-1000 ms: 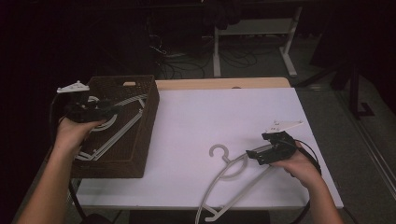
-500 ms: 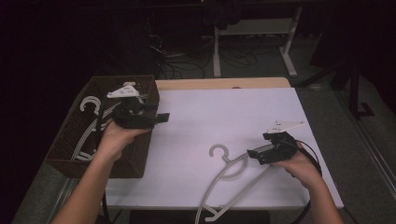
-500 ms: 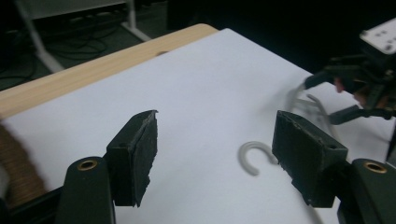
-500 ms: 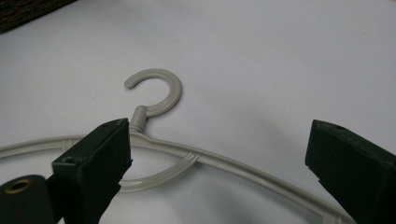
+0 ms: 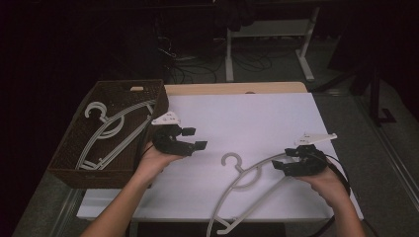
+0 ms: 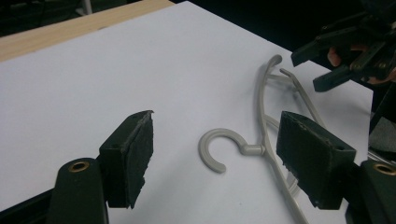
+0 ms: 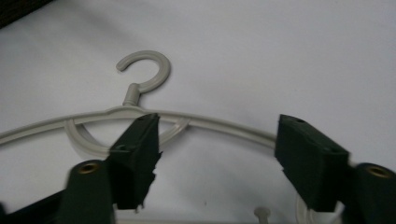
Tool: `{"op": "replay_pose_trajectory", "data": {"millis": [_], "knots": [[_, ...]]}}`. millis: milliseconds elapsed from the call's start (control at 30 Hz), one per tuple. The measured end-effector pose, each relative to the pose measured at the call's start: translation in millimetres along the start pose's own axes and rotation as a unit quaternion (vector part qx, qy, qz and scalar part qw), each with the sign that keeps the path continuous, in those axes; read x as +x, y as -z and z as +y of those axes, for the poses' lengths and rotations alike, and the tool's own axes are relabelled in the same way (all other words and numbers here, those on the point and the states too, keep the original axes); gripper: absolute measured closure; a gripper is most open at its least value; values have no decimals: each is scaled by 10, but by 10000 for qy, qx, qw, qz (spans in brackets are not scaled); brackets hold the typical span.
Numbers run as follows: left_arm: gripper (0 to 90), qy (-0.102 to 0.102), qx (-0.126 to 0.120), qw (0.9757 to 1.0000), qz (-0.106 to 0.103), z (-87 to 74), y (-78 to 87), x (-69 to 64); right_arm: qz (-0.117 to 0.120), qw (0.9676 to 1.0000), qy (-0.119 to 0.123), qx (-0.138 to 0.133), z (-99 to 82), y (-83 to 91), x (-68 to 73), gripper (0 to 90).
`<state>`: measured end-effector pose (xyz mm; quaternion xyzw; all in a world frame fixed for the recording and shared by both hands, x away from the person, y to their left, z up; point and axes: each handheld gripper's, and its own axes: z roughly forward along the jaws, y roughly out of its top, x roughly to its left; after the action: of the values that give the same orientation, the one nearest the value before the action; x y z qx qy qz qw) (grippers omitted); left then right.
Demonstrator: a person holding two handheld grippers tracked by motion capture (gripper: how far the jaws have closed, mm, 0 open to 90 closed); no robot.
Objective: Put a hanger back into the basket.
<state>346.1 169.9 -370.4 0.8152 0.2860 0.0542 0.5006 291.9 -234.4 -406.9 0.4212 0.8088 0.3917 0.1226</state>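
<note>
A grey plastic hanger [image 5: 242,173] lies flat on the white table top [image 5: 247,116], hook pointing to the far left. My left gripper [image 5: 196,138] hovers open just left of the hook, nothing between its jaws. In the left gripper view the hook [image 6: 219,149] lies on the table beyond my open left gripper [image 6: 217,140], with the other gripper [image 6: 341,60] at the upper right. My right gripper [image 5: 282,159] is open at the hanger's right arm. In the right gripper view the hanger [image 7: 140,86] runs across beyond my open right gripper [image 7: 222,135].
A dark woven basket [image 5: 160,106] stands at the table's left edge and holds more grey hangers [image 5: 111,131]. A strip of bare wood [image 5: 232,88] runs along the far edge. Desk legs and cables stand on the dark floor beyond.
My left gripper has come out of the basket and moved right over the white table, toward the hanger's hook. The right gripper and the hanger have stayed put.
</note>
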Motion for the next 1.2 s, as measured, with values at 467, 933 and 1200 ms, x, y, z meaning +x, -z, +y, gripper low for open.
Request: {"op": "replay_pose_trajectory", "data": {"millis": [467, 933, 1200], "knots": [[265, 35, 335, 9993, -146, -282, -224, -28, -725, 9959, -219, 497, -289, 48, -116, 879], [264, -102, 626, 9971, -427, -369, -390, -185, -740, 9937, -216, 815, -370, -61, -146, 892], [275, -339, 1188, 9875, -978, -489, -659, -447, -737, 9936, -201, 834, -374, -66, -150, 893]]}}
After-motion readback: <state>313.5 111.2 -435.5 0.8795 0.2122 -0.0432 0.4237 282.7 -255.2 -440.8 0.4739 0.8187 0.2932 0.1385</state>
